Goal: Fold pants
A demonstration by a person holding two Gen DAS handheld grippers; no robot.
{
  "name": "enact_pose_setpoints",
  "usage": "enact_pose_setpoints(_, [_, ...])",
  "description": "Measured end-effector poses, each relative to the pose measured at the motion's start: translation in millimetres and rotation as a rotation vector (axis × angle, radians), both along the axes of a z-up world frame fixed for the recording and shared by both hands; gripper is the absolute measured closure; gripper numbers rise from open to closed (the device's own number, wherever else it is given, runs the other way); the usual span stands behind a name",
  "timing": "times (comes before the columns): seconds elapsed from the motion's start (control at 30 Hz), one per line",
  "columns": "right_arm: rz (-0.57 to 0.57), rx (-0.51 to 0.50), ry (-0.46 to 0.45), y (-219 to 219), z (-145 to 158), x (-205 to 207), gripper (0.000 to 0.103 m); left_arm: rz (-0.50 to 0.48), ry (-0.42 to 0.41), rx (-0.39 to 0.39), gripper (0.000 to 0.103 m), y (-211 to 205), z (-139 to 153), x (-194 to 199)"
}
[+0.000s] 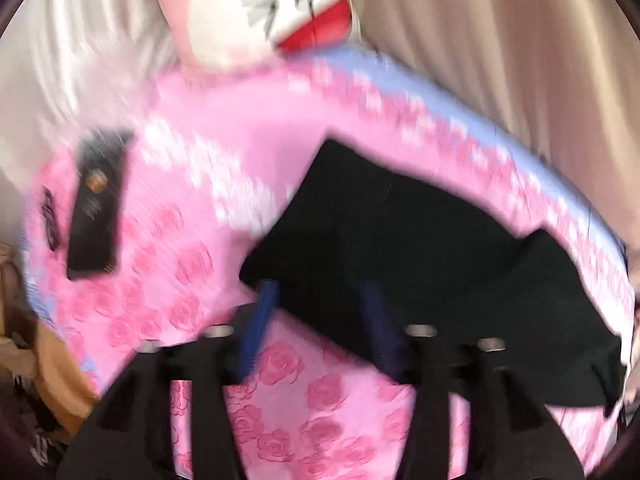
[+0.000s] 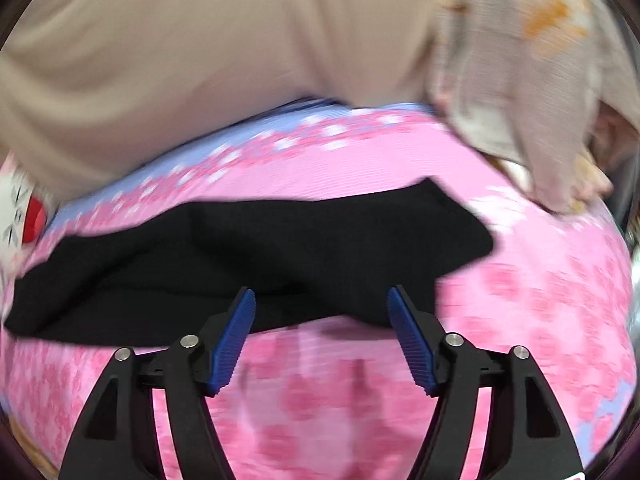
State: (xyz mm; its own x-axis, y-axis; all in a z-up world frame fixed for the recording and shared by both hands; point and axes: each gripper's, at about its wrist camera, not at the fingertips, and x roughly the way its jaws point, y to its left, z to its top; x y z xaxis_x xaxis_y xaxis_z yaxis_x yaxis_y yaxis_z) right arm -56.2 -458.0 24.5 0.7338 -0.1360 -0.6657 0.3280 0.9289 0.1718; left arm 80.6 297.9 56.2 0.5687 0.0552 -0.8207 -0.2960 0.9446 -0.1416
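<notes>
In the left wrist view, a dark flat rectangular box lies at the far left on the pink rose-printed bedsheet; the blur hides whether it is shut or what it holds. A smaller dark object lies just beside it at the sheet's edge, too smeared to identify. Beyond them a pink and white plush toy with a red mouth stands at the head of the bed against pale curtains. To the right, the black pants lie spread on the sheet, reaching toward the blue-edged border of the bed. The left gripper hangs over the near edge of the pants with its blue fingers spread apart and nothing between them.

In the right wrist view, the plush toy shows at the far left edge. The pants stretch across the middle of the bedsheet, lying loosely with soft folds. The right gripper hovers at their near edge, its ribbed blue fingers wide apart and released, gripping no cloth. Behind the bed hangs a beige curtain. At the upper right a pale crumpled cloth with an orange mark rests on the far corner of the sheet.
</notes>
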Motion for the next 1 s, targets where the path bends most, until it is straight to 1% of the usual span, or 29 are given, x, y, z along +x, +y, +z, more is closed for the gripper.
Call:
enact_pose_setpoints(0.03, [-0.014, 0.049, -0.011, -18.4, -1.2, -3.4, 0.035, -0.011, -0.048, 0.005, 0.035, -9.3, 11.7, -3.9])
enact_pose_setpoints(0.1, [-0.022, 0.129, -0.017, -39.3, -7.2, -0.3, 0.035, -0.063, -0.081, 0.027, 0.035, -28.2, 23.9, -4.9])
enact_pose_setpoints(0.2, [-0.037, 0.155, 0.014, -54.2, -18.1, 16.2, 0.035, -0.166, -0.106, 0.041, 0.034, -79.3, 28.5, -0.3])
enact_pose_setpoints(0.23, [-0.034, 0.181, 0.039, -59.4, -25.6, 28.8, 0.035, -0.207, -0.100, 0.030, 0.033, -97.1, 25.7, 3.1])
enact_pose_setpoints(0.27, [-0.036, 0.184, 0.056, -60.1, -29.3, 36.0, 0.036, -0.241, -0.095, 0.020, 0.033, -113.6, 21.5, 3.5])
enact_pose_setpoints(0.3, [-0.029, 0.184, 0.083, -59.8, -34.4, 46.7, 0.043, -0.280, -0.084, 0.014, 0.033, -131.7, 17.4, 5.2])
enact_pose_setpoints(0.33, [-0.013, 0.162, 0.116, -57.3, -38.9, 58.8, 0.050, -0.301, -0.077, 0.014, 0.032, -144.4, 13.3, 8.4])
enact_pose_setpoints(0.37, [-0.007, 0.105, 0.136, -52.5, -37.0, 66.6, 0.085, -0.325, -0.067, 0.015, 0.031, -157.6, 9.0, 10.2])
enact_pose_setpoints(0.4, [0.065, 0.083, 0.128, -46.0, -16.6, 76.3, 0.094, -0.340, -0.060, 0.018, 0.031, -167.4, 3.3, 12.0])
enact_pose_setpoints(0.43, [0.076, 0.041, 0.099, -44.1, 1.2, 76.8, 0.094, -0.358, -0.051, 0.024, 0.031, -177.3, 0.3, 12.4])
enact_pose_setpoints(0.47, [0.090, -0.054, 0.061, -39.6, 33.5, 74.5, 0.094, -0.369, -0.049, 0.029, 0.031, -182.9, -1.4, 11.1])
enact_pose_setpoints(0.5, [0.099, -0.091, 0.028, -40.9, 56.7, 71.6, 0.094, -0.380, -0.051, 0.038, 0.030, -188.9, -0.9, 11.1])
enact_pose_setpoints(0.53, [0.104, -0.098, 0.004, -45.6, 72.6, 69.6, 0.094, -0.382, -0.054, 0.048, 0.027, -192.6, 1.0, 9.6])
enact_pose_setpoints(0.57, [0.104, -0.104, -0.007, -51.1, 79.8, 67.8, 0.094, -0.380, -0.060, 0.060, 0.019, -194.7, 2.0, 8.6])
enact_pose_setpoints(0.6, [0.084, -0.149, 0.000, -61.2, 81.7, 67.7, 0.093, -0.376, -0.065, 0.069, 0.016, -194.9, 2.4, 5.1])
enact_pose_setpoints(0.63, [0.067, -0.187, 0.032, -71.9, 72.0, 72.1, 0.092, -0.365, -0.069, 0.082, 0.015, -196.3, 0.6, 6.4])
enact_pose_setpoints(0.67, [0.067, -0.176, 0.074, -82.7, 56.4, 78.8, 0.086, -0.360, -0.067, 0.090, 0.015, -195.3, 0.0, 5.6])
enact_pose_setpoints(0.7, [0.030, -0.153, 0.139, -101.4, 27.3, 85.9, 0.084, -0.358, -0.062, 0.094, 0.015, -195.6, -4.0, 7.2])
enact_pose_setpoints(0.77, [-0.038, -0.156, 0.236, -121.8, -14.2, 91.6, 0.084, -0.353, -0.041, 0.096, 0.015, -193.6, -12.2, 12.3])
enact_pose_setpoints(0.8, [-0.098, -0.147, 0.265, -128.2, -28.6, 88.2, 0.084, -0.347, -0.030, 0.095, 0.015, -192.9, -16.8, 15.3])
enact_pose_setpoints(0.83, [-0.122, -0.122, 0.240, -126.0, -30.5, 80.8, 0.081, -0.337, -0.010, 0.096, 0.015, -191.0, -22.8, 18.5])
enact_pose_setpoints(0.87, [-0.115, -0.092, 0.184, -118.5, -26.8, 72.0, 0.078, -0.328, 0.004, 0.100, 0.015, -189.1, -26.4, 20.2])
enact_pose_setpoints(0.9, [-0.081, -0.071, 0.106, -101.4, -16.6, 59.1, 0.078, -0.317, 0.011, 0.109, 0.015, -185.7, -29.3, 20.8])
enact_pose_setpoints(0.93, [-0.052, -0.069, 0.072, -85.8, -9.5, 53.6, 0.078, -0.307, 0.010, 0.116, 0.015, -183.8, -29.9, 20.3])
enact_pose_setpoints(1.0, [0.029, -0.079, 0.052, -45.9, -0.4, 50.0, 0.073, -0.287, -0.001, 0.137, 0.015, -179.0, -31.6, 20.8])
